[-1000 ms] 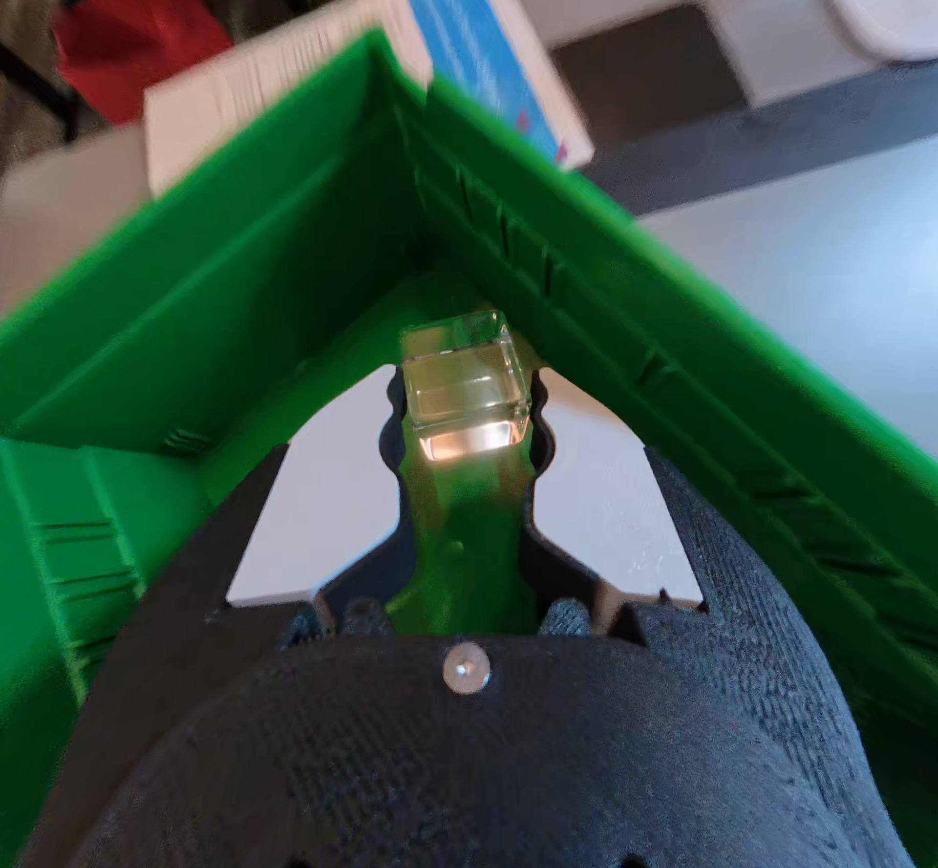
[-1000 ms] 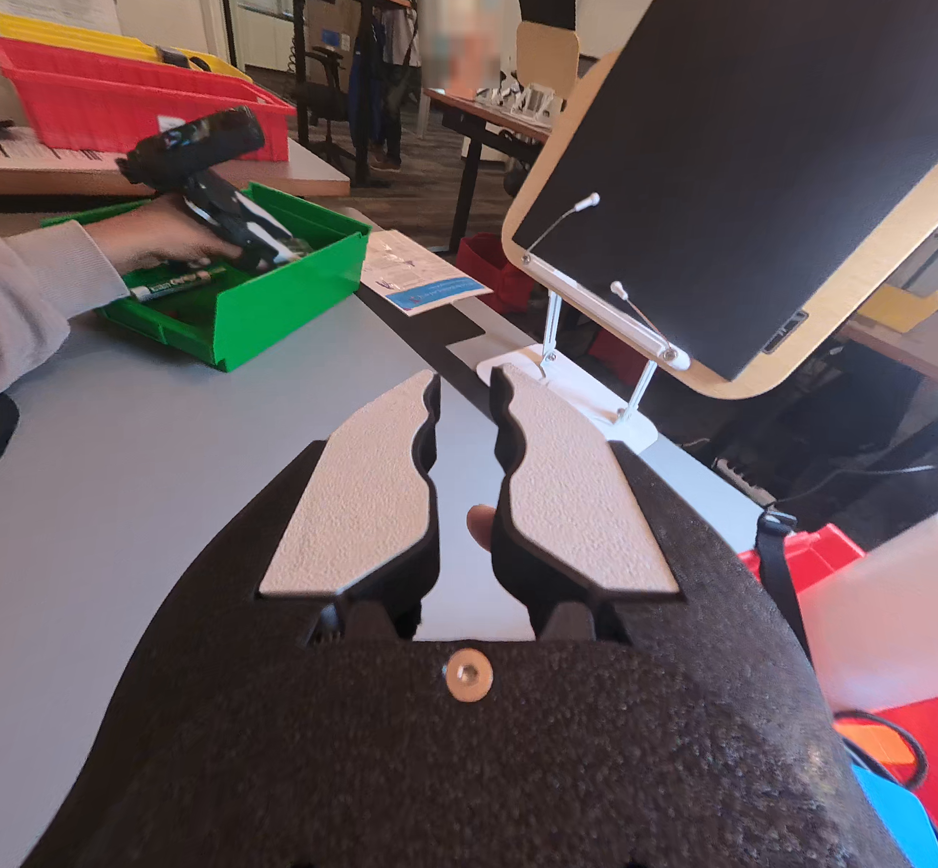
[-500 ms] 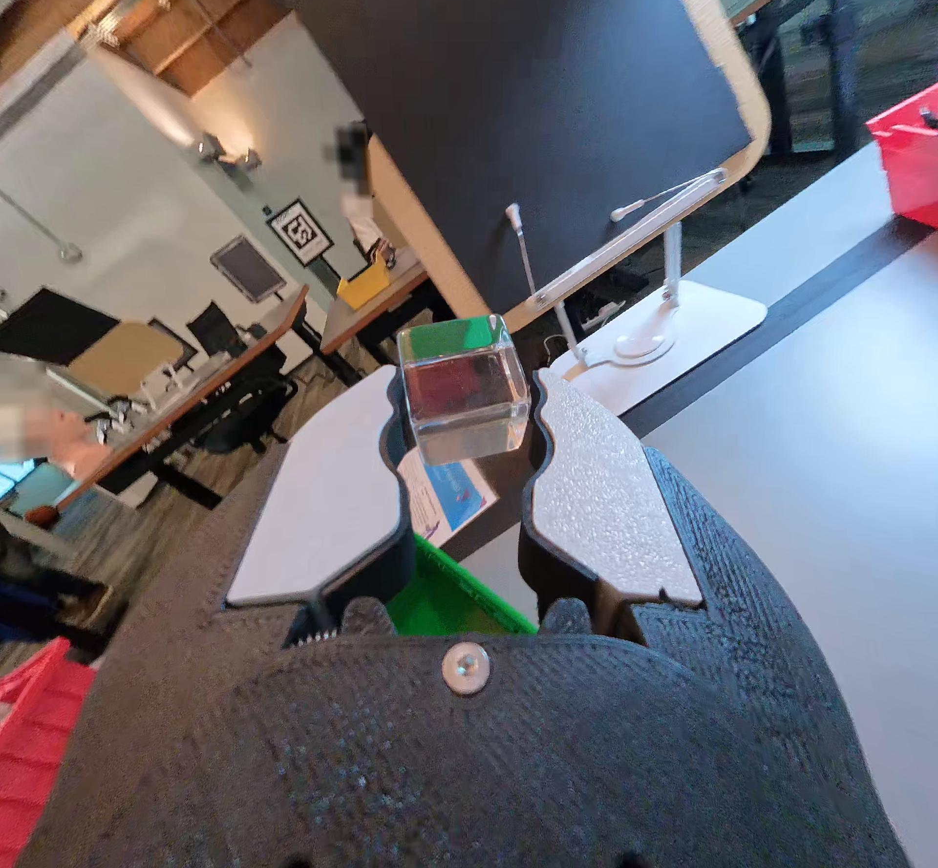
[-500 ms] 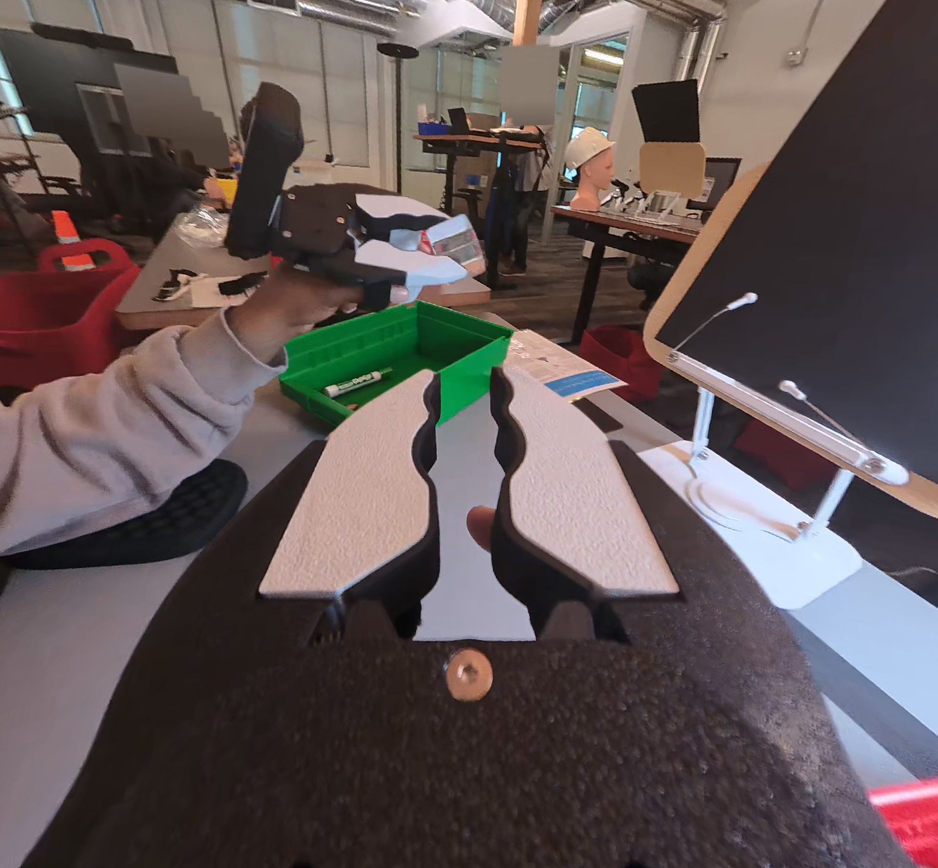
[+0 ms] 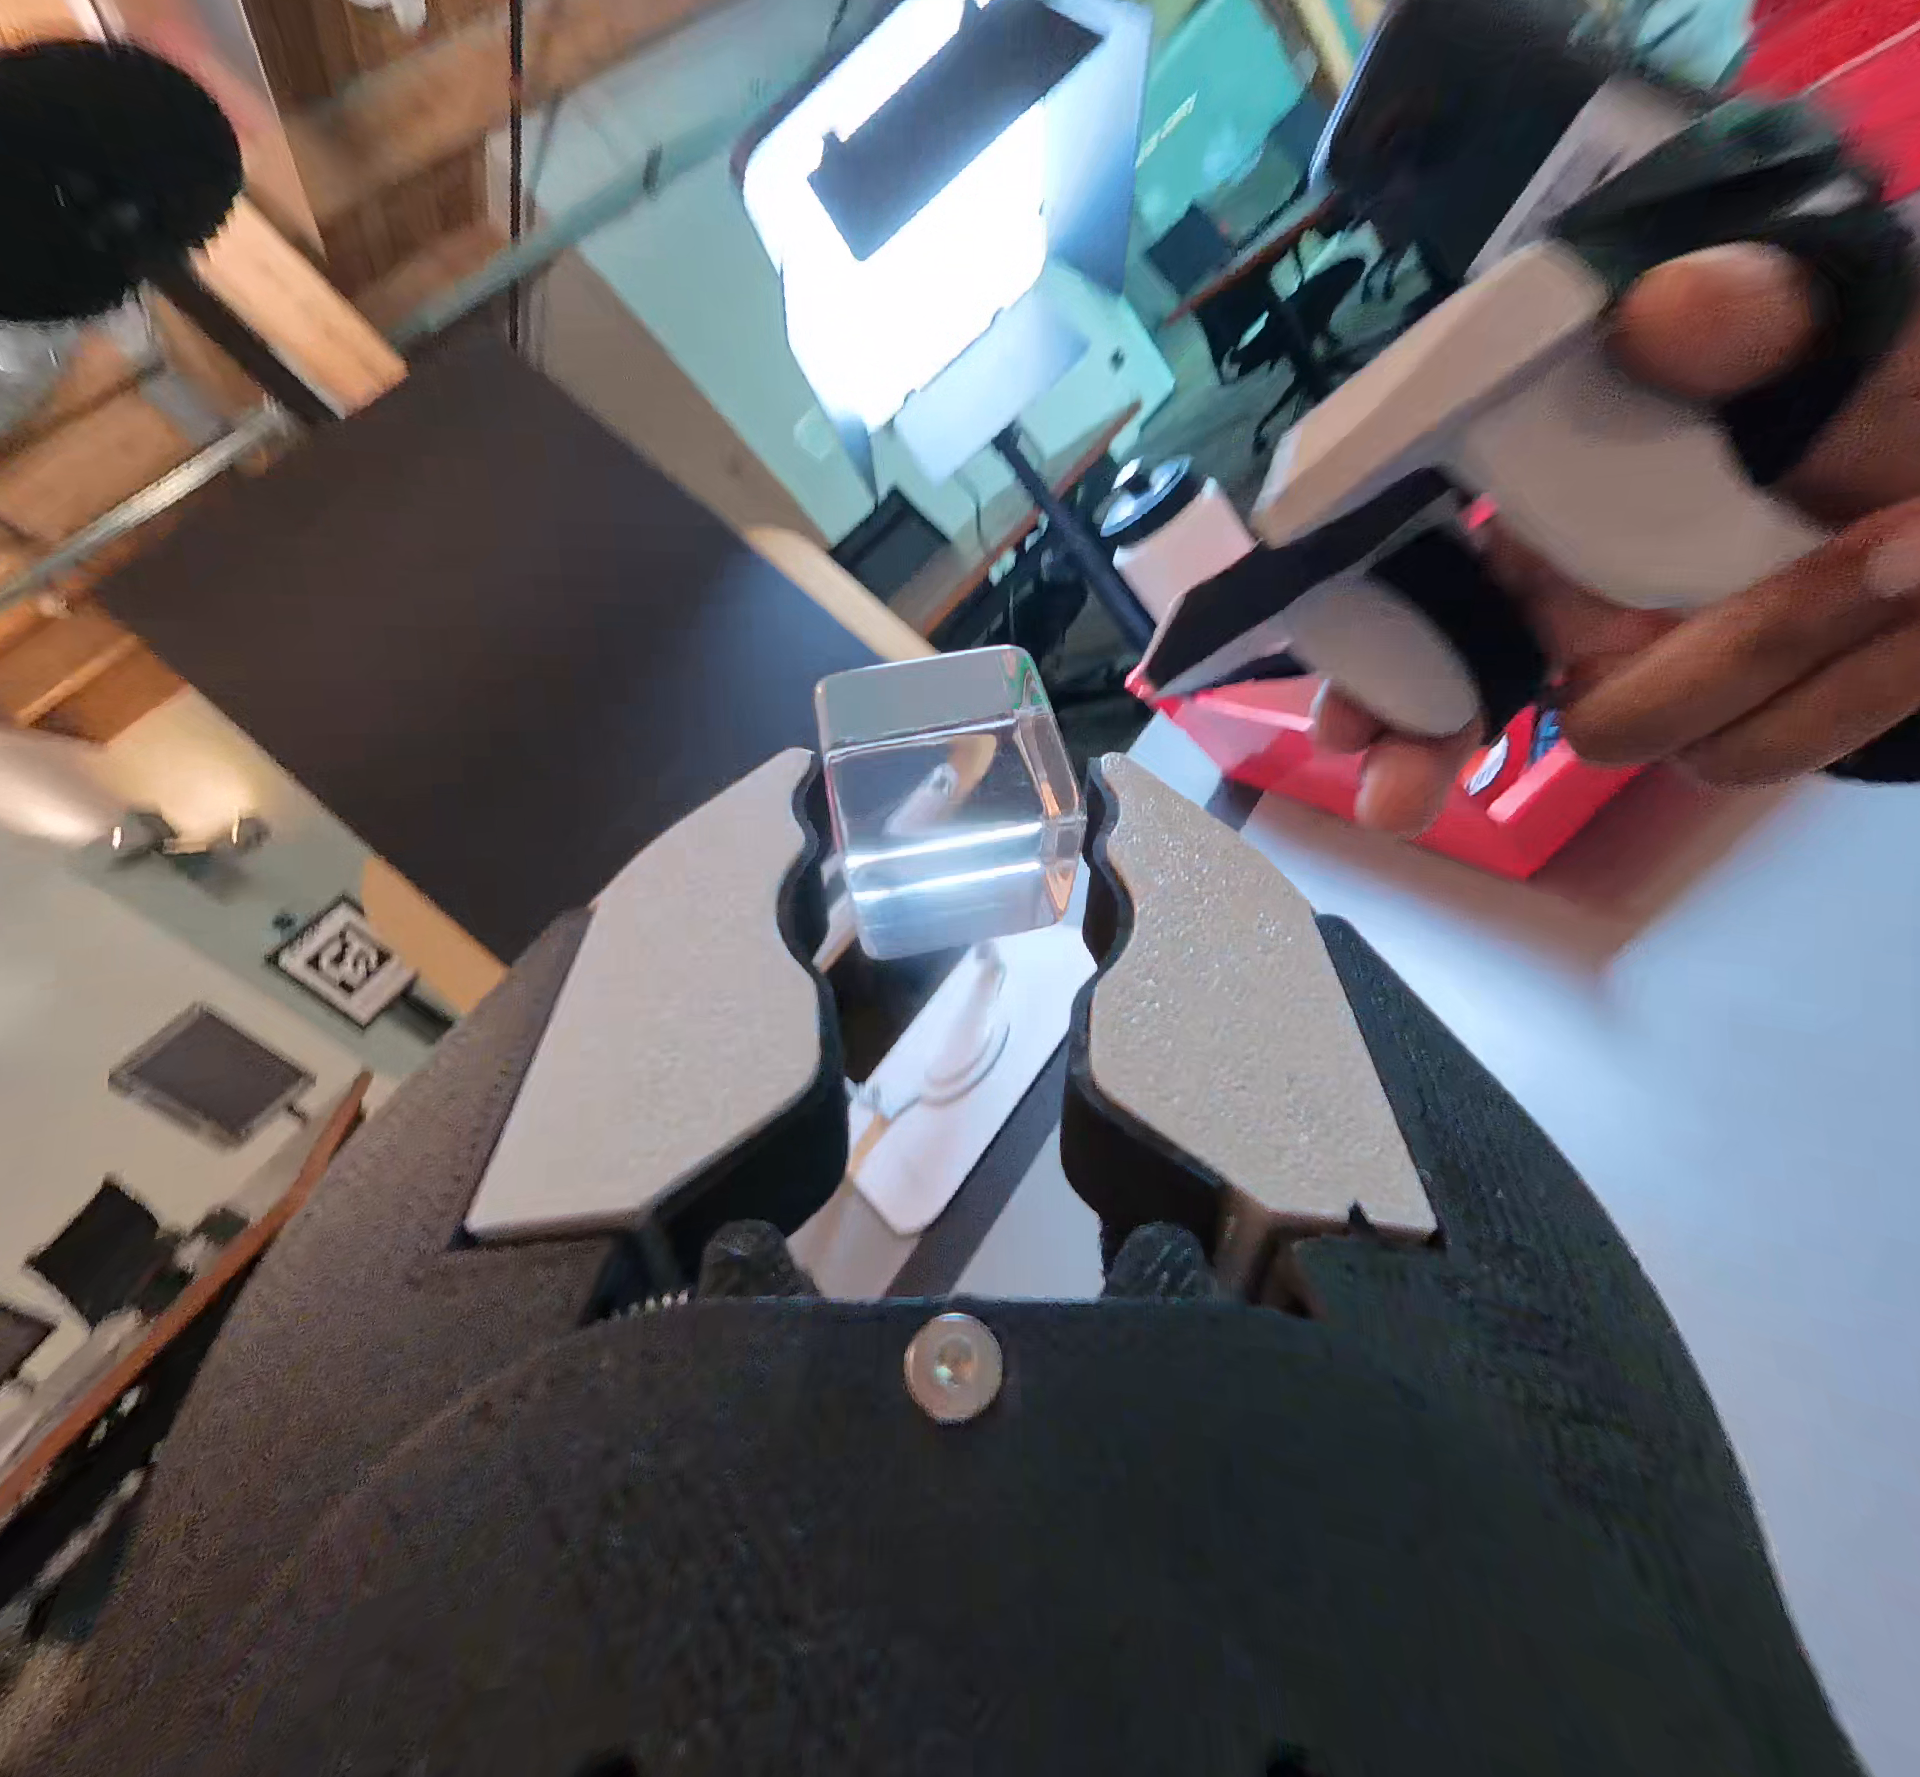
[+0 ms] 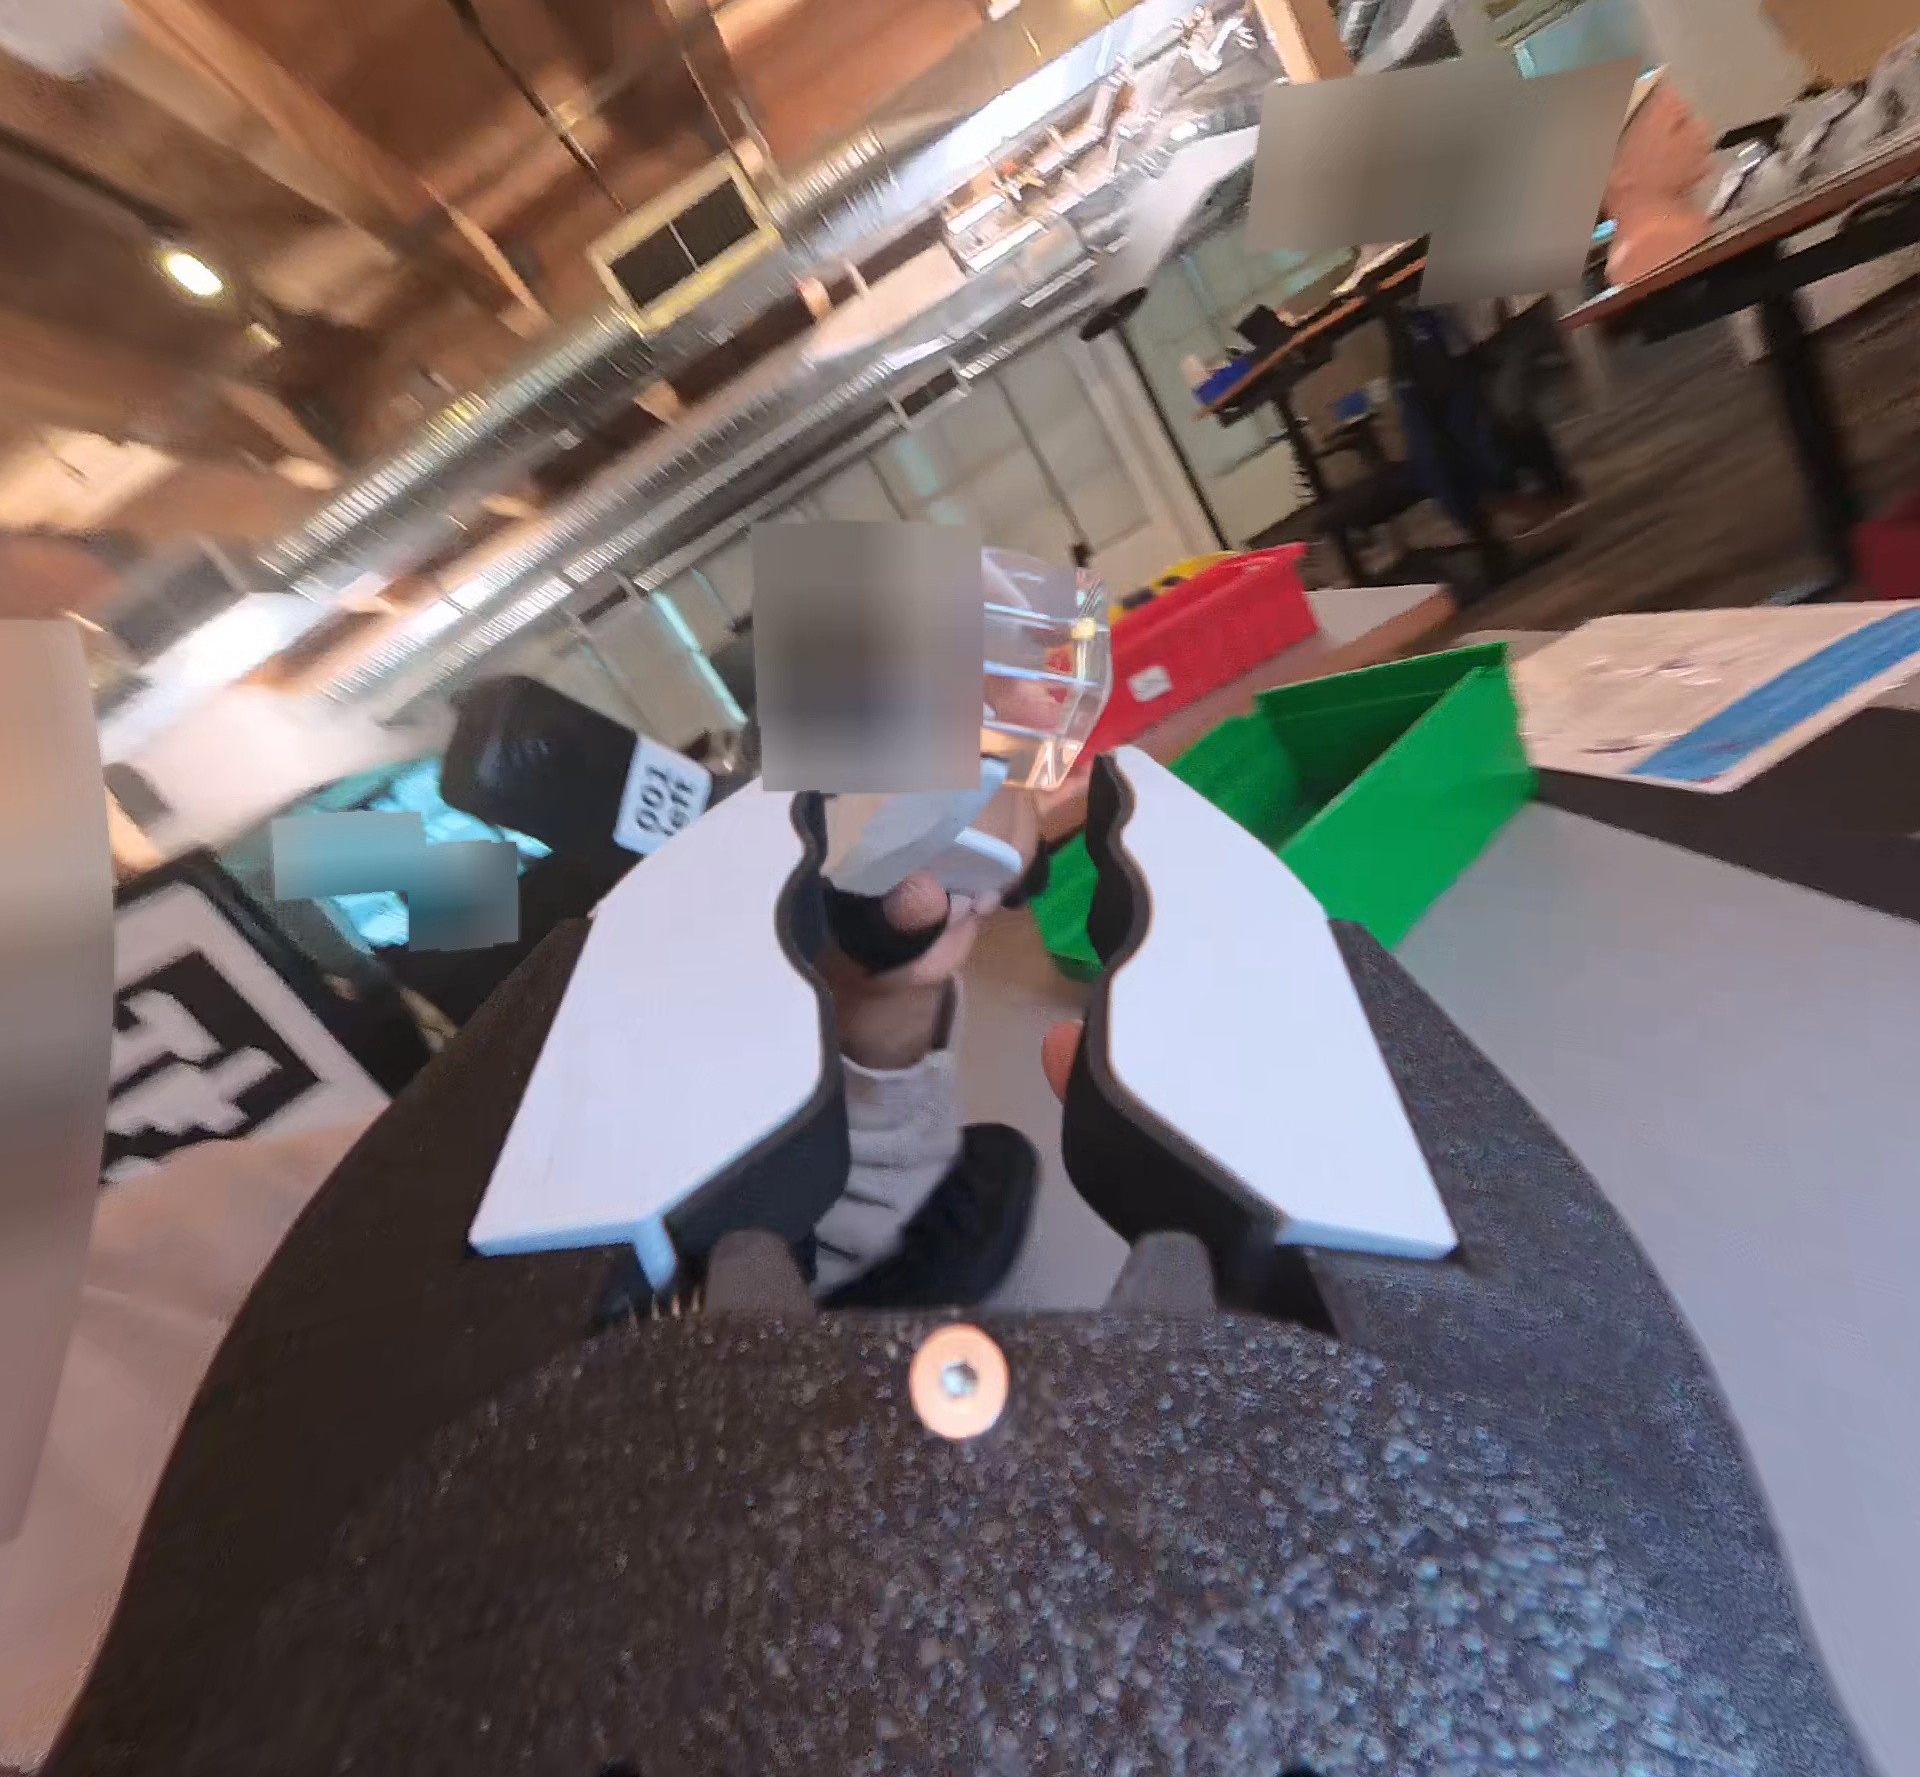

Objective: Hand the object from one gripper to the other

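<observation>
Between the tips of the left tongs (image 5: 948, 818), a clear cube (image 5: 948, 797) is sitting clamped, both pads pressing its side faces, the block tilted and held up off the bench (image 5: 1714, 1052). Up and to the right of those tongs, the right tongs (image 5: 1226, 605) are hovering, blurred, a bare hand (image 5: 1704, 605) wrapping the handle; their tips are near the cube but apart from it. Beyond them, a red bin (image 5: 1455, 771) is resting on the bench.

From the right wrist view, the right tongs (image 6: 948, 818) are standing parted with nothing between the pads. Straight ahead of their tips, the cube (image 6: 1044, 678) is showing partly, its left part covered by a mosaic patch. Just below it, the left tongs' white finger (image 6: 935, 844) and the gripping hand (image 6: 904, 948) with a pale sleeve are showing through the gap. Right of the right tongs, a green bin (image 6: 1382, 792) is sitting on the bench (image 6: 1662, 1052), a red bin (image 6: 1205, 636) lying behind it.
</observation>
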A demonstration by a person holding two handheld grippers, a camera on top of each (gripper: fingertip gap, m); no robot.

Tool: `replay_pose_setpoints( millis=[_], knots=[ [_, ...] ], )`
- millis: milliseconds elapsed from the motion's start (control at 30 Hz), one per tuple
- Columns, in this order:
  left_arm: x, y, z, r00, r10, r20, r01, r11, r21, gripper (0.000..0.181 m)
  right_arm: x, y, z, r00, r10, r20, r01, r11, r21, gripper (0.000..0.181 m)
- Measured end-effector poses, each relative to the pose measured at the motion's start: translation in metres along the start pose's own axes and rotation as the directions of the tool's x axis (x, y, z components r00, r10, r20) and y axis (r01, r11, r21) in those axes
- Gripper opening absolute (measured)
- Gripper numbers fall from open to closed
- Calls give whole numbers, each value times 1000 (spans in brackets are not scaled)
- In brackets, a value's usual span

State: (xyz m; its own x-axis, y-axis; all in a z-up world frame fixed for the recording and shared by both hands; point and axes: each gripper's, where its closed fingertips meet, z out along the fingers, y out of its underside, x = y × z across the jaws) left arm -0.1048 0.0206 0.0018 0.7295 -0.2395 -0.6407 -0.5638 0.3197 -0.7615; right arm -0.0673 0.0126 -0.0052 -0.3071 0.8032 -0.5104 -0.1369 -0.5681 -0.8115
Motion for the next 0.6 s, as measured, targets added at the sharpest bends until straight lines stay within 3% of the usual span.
replay_pose_setpoints(
  millis=[133,233,333,433,533,600],
  knots=[
    [20,-31,-8,999,34,-30,-28,985,172,47,-16,5,7,984,137,118,-138,990,-8,55],
    [33,-41,-10,998,53,-44,-42,972,229,47,-29,19,19,989,81,122,-74,995,-62,58],
    [44,-40,-7,995,89,-40,-78,970,229,46,-25,22,21,991,-130,-6,130,989,-67,51],
    [48,-41,-7,992,119,-51,-104,969,224,47,-24,19,16,937,-345,-53,337,934,-118,45],
    [51,-46,-10,983,-1,-184,44,973,228,52,-29,7,6,821,-564,-93,550,824,-137,45],
    [49,-51,-15,919,-193,-342,276,937,213,52,-27,-5,-3,720,-676,-157,658,737,-158,45]
  ],
)
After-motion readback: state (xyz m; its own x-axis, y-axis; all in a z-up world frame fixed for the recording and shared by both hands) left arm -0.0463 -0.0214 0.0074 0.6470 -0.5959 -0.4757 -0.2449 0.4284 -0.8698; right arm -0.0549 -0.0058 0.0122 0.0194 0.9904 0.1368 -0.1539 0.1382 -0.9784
